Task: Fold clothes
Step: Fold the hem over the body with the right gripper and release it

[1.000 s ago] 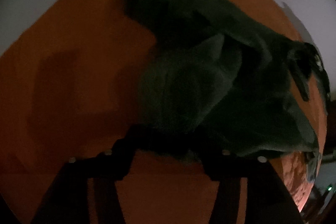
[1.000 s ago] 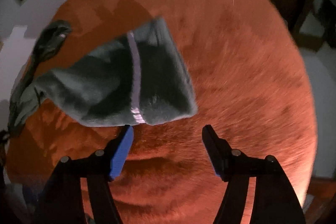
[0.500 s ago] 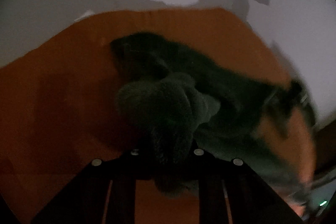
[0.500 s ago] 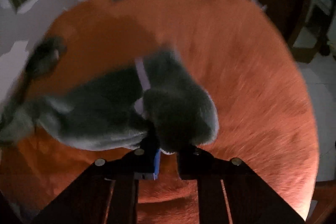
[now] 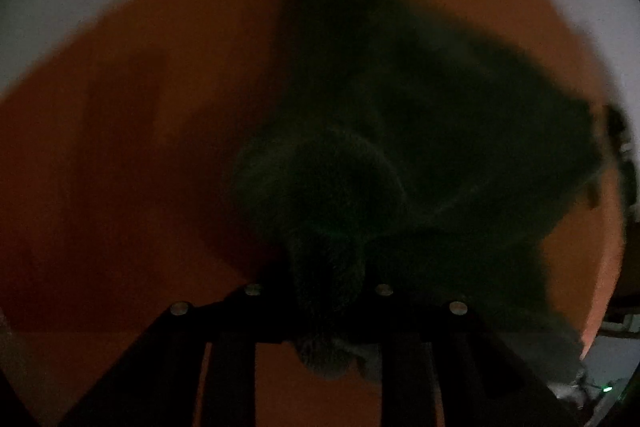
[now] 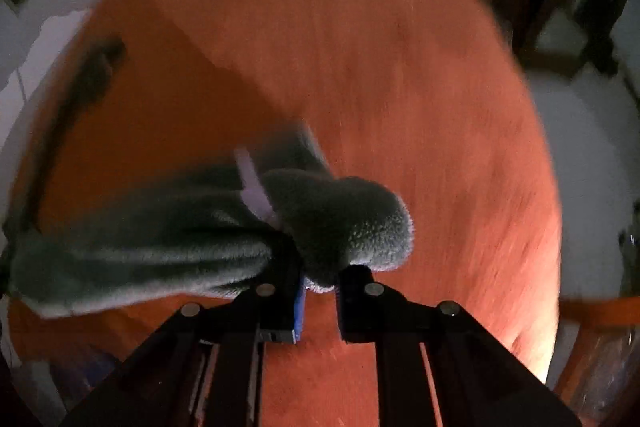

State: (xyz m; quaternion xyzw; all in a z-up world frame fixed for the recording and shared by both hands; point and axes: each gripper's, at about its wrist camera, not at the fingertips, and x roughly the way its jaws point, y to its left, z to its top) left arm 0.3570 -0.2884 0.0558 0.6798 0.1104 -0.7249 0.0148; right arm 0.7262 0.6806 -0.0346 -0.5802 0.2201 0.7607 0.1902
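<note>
I have both grippers pinched onto the same grey fleece garment [image 6: 168, 247], one at each end of an edge, over the orange blanket [image 6: 400, 107] that covers the surface. My right gripper [image 6: 320, 291] is clamped on a bunched corner of it, with the pale stripe [image 6: 252, 187] running up just behind the pinch. From there the cloth stretches away to the left of that view, so its long axis runs across, from one gripper towards the other. My left gripper [image 5: 320, 291] has a wad of the same fleece [image 5: 400, 131] between its fingers; the view is dark and smeared, and the jaws are easing open slightly, though the fabric looks pressed between them. From the left gripper the rest of the garment spreads up and to the right, lying on the blanket. Each hand has its own corner, neither nearer the bulk. I judge the fold turns on carrying both corners together across that long axis
</note>
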